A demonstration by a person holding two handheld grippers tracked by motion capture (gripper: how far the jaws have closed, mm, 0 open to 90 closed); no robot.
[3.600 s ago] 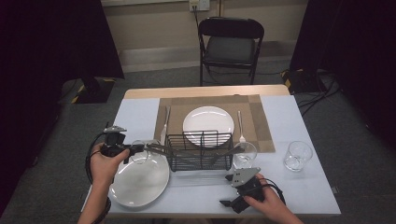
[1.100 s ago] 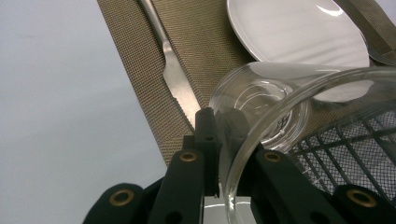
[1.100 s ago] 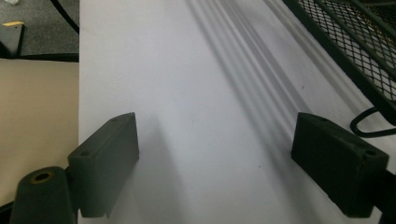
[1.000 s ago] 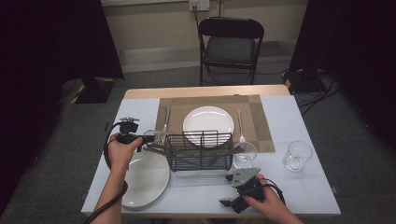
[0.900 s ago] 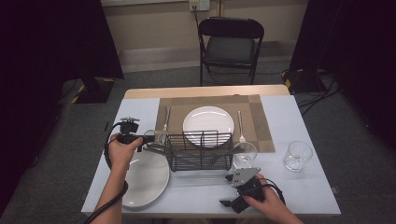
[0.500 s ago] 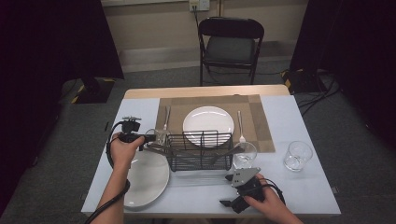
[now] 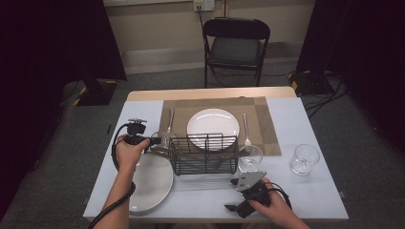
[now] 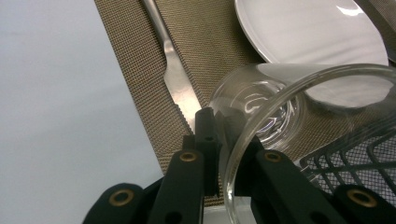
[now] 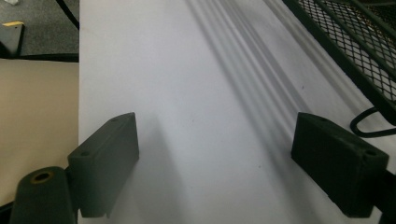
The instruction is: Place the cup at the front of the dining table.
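At 9 o'clock of rack (image 7: 204,153), left gripper (image 8: 231,154) pinches glass (image 8: 299,107) by rim, tilted above placemat (image 8: 140,88). Glass lifted, not yet set down. Right gripper (image 9: 215,172) wide open, idle, empty.

We see the left gripper (image 7: 154,141) now farther from us and to the right, off the near-left plate (image 7: 149,183), carrying its clear glass (image 8: 280,116) clamped by the rim to the knife (image 8: 175,77) beside the wire rack (image 7: 204,155).
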